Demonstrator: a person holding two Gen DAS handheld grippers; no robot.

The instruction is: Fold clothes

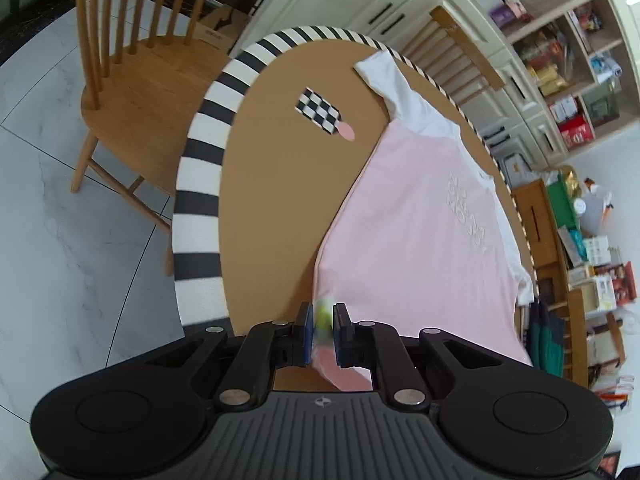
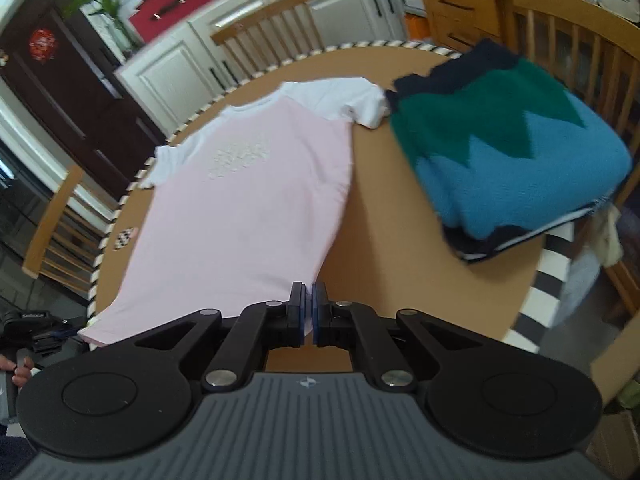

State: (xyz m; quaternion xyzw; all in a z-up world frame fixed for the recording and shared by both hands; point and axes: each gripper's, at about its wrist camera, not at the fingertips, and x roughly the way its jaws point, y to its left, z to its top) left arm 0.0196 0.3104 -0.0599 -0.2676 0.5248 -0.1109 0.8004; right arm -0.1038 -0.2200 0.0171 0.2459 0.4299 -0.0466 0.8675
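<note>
A pink T-shirt with white sleeves lies flat, front up, on the round brown table. My left gripper is shut on one corner of its hem; pink cloth and a yellow-green label show between the pads. In the right wrist view the same T-shirt stretches away from me. My right gripper is closed at the other hem corner, with a thin sliver of pink cloth between the pads.
A folded blue, green and navy sweater sits at the table's right side. A checkered tag lies on the brown table top. Wooden chairs ring the striped edge. Cabinets and shelves stand behind.
</note>
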